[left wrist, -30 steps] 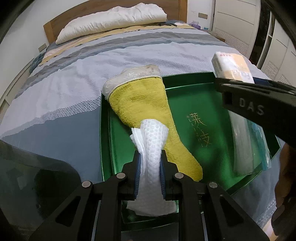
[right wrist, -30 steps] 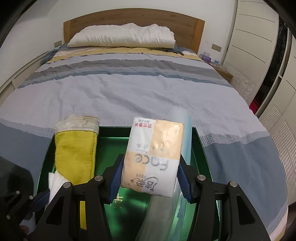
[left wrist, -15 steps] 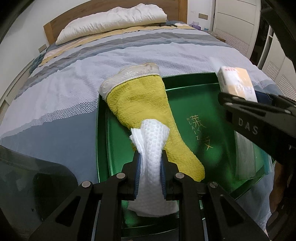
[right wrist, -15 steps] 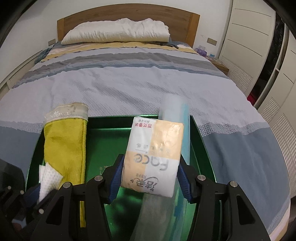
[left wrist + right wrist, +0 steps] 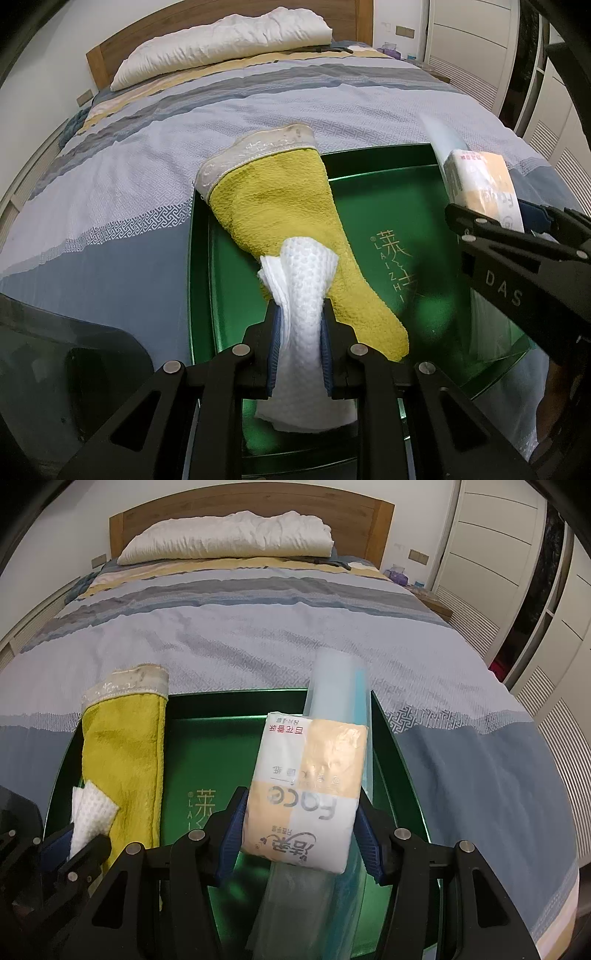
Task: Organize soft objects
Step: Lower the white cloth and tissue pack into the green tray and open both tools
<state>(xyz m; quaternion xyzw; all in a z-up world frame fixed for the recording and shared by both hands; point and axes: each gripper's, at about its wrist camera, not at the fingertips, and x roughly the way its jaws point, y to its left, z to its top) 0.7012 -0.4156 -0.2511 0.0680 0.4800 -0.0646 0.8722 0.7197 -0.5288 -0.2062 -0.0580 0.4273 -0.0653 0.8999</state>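
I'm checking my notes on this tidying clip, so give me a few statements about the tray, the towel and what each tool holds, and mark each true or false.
1. The left tool grips a white cloth. True.
2. The right tool is empty. False: it holds a tissue pack.
3. The yellow towel lies partly in the green tray. True.
4. The tray sits on a wooden floor. False: it is on the bed.

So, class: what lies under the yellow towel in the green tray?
The yellow towel rests on the green tray floor, its pale hem overhanging the far rim onto the bedspread. Anything beneath the towel is covered.
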